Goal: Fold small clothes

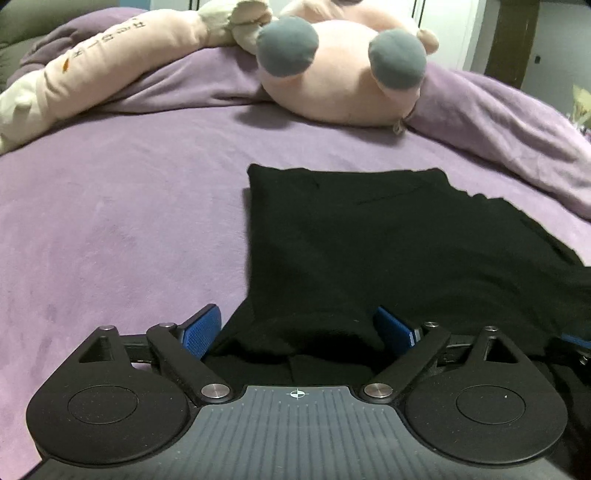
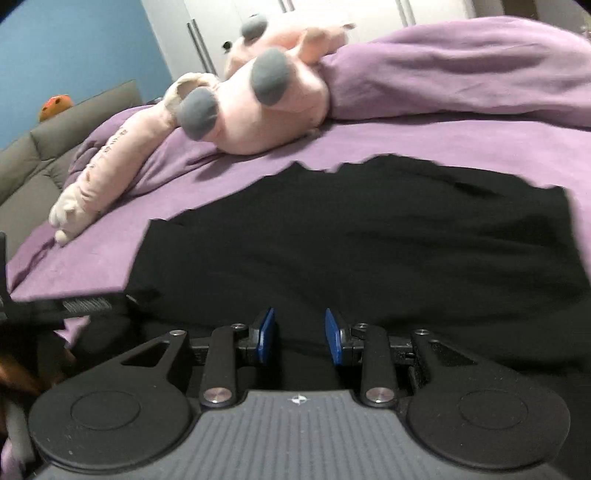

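We see a bed covered in a purple blanket (image 1: 110, 221), rumpled into a heap at upper right of both views. A black garment (image 1: 388, 240) lies flat on it, centre to right in the left view, filling the middle of the right view. Pink plush toy (image 1: 343, 74) with grey round feet sits at top centre; a long pink plush (image 1: 110, 70) stretches to upper left. In the right view: blue wall (image 2: 74, 55) upper left, grey sofa (image 2: 55, 155) below it, white wardrobe doors (image 2: 314, 11) at top. Left claw (image 1: 299, 332) spread wide over the garment's near edge, pads clear of the cloth. Right claw (image 2: 300, 336) partly apart above the black fabric, nothing pinched.
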Action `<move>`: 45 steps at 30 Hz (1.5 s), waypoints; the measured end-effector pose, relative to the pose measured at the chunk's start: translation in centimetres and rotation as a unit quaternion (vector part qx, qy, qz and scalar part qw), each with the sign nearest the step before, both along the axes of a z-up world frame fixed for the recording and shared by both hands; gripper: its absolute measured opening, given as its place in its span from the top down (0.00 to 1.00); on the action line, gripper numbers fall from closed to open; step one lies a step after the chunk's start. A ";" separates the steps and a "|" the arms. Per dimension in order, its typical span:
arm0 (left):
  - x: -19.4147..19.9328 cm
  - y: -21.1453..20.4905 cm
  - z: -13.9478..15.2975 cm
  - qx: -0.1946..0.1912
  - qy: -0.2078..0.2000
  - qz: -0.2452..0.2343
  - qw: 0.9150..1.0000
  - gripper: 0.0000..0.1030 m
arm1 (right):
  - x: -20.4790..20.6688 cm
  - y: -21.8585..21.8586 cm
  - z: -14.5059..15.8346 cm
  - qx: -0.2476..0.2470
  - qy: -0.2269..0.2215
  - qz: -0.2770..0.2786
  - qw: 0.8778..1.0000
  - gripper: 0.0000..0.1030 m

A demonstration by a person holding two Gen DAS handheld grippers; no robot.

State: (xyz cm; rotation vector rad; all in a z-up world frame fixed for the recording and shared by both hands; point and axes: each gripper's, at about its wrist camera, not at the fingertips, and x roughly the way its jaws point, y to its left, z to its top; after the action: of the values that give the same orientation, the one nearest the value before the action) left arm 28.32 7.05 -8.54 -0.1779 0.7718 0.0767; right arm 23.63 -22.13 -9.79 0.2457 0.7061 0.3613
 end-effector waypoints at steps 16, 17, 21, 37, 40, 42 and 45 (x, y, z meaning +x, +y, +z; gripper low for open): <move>5.6 -3.7 0.2 0.020 0.000 0.009 1.000 0.11 | 6.9 1.2 -0.7 0.116 0.025 -0.043 0.992 0.79; 5.5 -3.6 -0.4 0.025 -0.003 0.003 1.000 0.08 | 6.5 -0.3 -1.0 0.113 0.021 -0.057 0.992 0.79; 4.9 -2.4 -0.8 -0.001 -0.016 0.004 1.000 0.06 | 4.8 -9.3 -2.6 0.125 0.031 -0.164 0.978 1.00; 2.6 -3.4 0.3 0.044 0.023 -0.008 0.999 0.05 | 1.0 -5.0 0.5 -0.111 -0.008 -0.099 0.989 0.68; 2.3 -3.3 0.7 0.044 0.039 0.000 0.998 0.05 | 0.1 -4.2 0.5 -0.178 -0.023 -0.079 0.981 0.68; 1.7 -3.5 1.3 0.050 0.048 0.002 0.998 0.05 | -0.3 -3.9 0.8 -0.202 -0.022 -0.077 0.976 0.68; 0.4 -4.1 2.3 0.065 0.059 -0.006 0.996 0.05 | -1.7 -4.6 2.0 -0.194 0.017 -0.100 0.976 0.68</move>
State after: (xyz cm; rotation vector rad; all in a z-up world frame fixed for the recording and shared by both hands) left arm 28.71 2.95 -6.28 -0.0453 0.8835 0.1267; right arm 21.98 -26.76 -7.75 -0.0496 0.7634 0.0228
